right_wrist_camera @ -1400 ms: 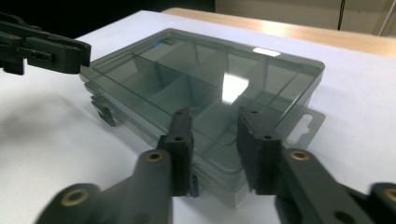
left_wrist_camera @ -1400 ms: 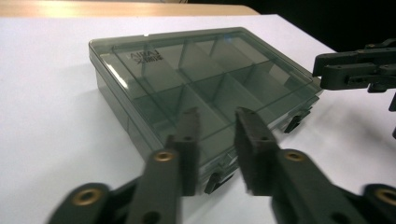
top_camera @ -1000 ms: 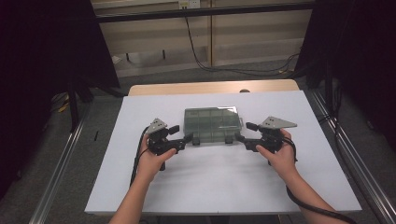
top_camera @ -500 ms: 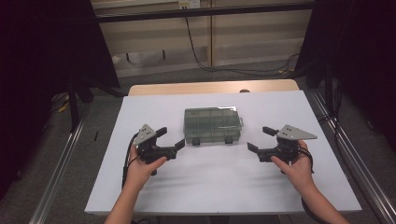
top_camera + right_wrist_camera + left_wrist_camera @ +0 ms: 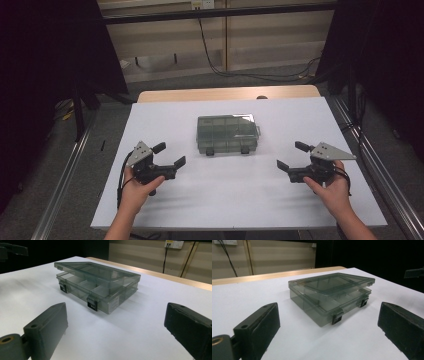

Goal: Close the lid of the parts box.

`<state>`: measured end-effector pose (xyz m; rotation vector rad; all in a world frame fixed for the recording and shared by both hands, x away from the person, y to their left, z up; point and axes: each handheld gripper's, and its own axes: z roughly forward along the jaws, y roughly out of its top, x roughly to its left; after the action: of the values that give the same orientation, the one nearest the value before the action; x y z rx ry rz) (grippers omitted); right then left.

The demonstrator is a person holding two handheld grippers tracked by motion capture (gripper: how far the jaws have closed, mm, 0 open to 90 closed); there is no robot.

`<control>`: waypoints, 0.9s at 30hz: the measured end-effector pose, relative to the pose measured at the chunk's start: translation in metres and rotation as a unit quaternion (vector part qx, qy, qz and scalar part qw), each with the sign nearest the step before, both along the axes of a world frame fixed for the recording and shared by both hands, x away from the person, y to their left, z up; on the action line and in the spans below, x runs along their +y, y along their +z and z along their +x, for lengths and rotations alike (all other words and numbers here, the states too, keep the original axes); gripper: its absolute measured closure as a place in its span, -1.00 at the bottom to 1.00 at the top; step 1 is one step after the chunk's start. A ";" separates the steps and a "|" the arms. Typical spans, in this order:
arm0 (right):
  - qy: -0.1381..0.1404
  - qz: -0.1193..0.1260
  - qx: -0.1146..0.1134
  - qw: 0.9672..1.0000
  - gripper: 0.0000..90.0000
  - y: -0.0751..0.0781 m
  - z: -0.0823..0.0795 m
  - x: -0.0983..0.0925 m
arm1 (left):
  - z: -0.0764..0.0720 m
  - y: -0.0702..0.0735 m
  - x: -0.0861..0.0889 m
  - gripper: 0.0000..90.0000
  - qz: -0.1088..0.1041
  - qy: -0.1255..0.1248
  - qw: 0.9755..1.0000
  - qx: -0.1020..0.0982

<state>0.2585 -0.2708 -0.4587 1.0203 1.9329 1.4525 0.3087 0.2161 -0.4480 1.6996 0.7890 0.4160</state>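
The left gripper (image 5: 167, 155) is held in the person's left hand (image 5: 136, 186) over the near left part of the table, jaws spread wide with nothing between them; the right gripper (image 5: 293, 156) mirrors it in the right hand (image 5: 331, 187) on the near right, jaws just as wide and empty. Both point inward and forward toward the middle.

The white table (image 5: 240, 200) carries one thing: a smoky, see-through compartment box (image 5: 228, 133), lying flat about the middle of the table, between the two grippers and a little farther back, well apart from both. Its long axis runs left to right across the table. Two dark latches (image 5: 210, 151) sit on its near long side, facing the person.

The high view gives the layout but not the lid's state. The left gripper view shows the box (image 5: 329, 296) corner-on, and there the lid stands slightly lifted above the base along the latch side, with a gap under its edge. The right gripper view shows the box (image 5: 100, 283) from the other corner, with inner dividers visible through the lid and a small pale label (image 5: 113, 303) on the end wall; the compartments look empty. The left gripper view also catches a tip of the right gripper (image 5: 414, 272) at its far right edge.

Beyond the white sheet, a strip of bare wooden tabletop (image 5: 225, 94) runs along the far edge. Cables (image 5: 215, 55) hang on the wall behind, and metal rails (image 5: 65, 180) flank the table on the floor. Nothing lies between either gripper and the box.
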 end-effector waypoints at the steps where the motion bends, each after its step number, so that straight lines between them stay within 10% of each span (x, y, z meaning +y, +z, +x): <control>1: 0.000 0.002 0.001 1.000 -0.90 0.000 -0.002 -0.001 | -0.001 0.000 0.001 -0.91 -0.004 -0.002 1.000 0.000; 27: -0.012 -0.002 -0.007 1.000 -0.91 0.001 -0.030 -0.026 | -0.025 -0.004 0.040 -0.92 -0.019 0.031 0.999 -0.008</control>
<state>0.2283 -0.2971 -0.4580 1.0255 1.9067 1.4386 0.2840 0.2563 -0.4523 1.6375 0.8349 0.4551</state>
